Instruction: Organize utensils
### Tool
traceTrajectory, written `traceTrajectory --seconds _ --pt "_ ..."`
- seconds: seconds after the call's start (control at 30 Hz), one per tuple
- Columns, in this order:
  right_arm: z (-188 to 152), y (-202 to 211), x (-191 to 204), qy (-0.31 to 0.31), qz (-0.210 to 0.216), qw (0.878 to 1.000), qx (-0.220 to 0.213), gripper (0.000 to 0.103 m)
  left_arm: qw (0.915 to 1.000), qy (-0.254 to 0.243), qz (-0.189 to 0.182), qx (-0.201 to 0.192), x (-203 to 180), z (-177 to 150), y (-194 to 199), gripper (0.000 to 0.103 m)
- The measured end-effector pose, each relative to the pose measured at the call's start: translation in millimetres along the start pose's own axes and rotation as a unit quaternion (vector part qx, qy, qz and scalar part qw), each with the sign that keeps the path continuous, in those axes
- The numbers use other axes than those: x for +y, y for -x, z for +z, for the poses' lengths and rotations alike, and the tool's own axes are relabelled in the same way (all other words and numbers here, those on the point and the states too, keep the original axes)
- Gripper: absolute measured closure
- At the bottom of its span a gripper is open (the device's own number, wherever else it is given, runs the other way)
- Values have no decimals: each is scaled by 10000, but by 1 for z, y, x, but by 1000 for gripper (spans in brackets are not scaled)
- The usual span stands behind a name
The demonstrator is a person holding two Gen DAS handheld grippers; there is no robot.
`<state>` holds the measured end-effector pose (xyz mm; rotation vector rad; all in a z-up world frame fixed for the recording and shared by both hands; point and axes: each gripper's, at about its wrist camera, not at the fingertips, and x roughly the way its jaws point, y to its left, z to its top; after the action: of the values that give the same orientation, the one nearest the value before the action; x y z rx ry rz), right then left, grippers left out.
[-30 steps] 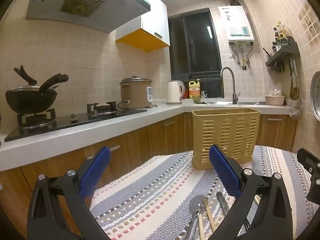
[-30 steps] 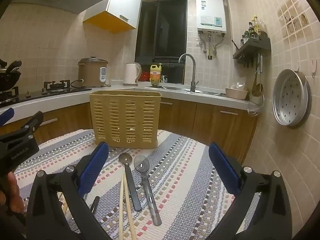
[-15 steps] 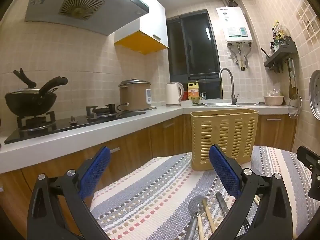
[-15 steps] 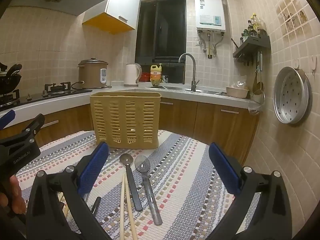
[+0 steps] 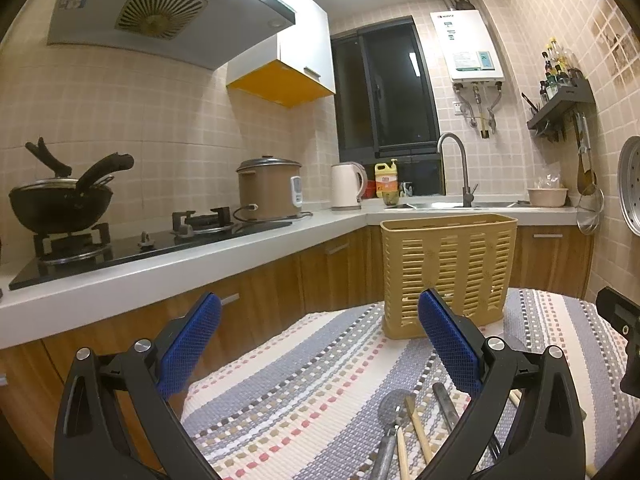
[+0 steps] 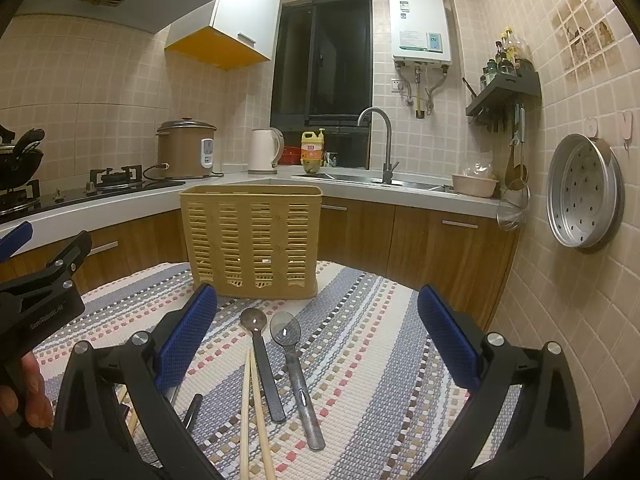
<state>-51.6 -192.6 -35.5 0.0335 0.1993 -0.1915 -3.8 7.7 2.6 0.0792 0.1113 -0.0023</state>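
Utensils (image 6: 276,364) lie below 2 level, wide-open hand-held grippers (image 6: 316,340).

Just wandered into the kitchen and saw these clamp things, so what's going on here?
A person holds a two-finger gripper in each hand above a striped mat. Both the left gripper and the right gripper are open and empty. Two spoons and a pair of chopsticks lie flat on the mat, in front of a yellow slotted utensil basket. Nothing has been picked up yet, so the sorting seems not to have begun.
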Motion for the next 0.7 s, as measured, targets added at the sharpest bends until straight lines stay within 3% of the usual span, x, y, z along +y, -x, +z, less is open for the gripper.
traceTrajectory --seconds 0.7 --pt "1 -1 -5 -137 -12 9999 63 7 10000 -46 -4 60 1 0 -2 7"
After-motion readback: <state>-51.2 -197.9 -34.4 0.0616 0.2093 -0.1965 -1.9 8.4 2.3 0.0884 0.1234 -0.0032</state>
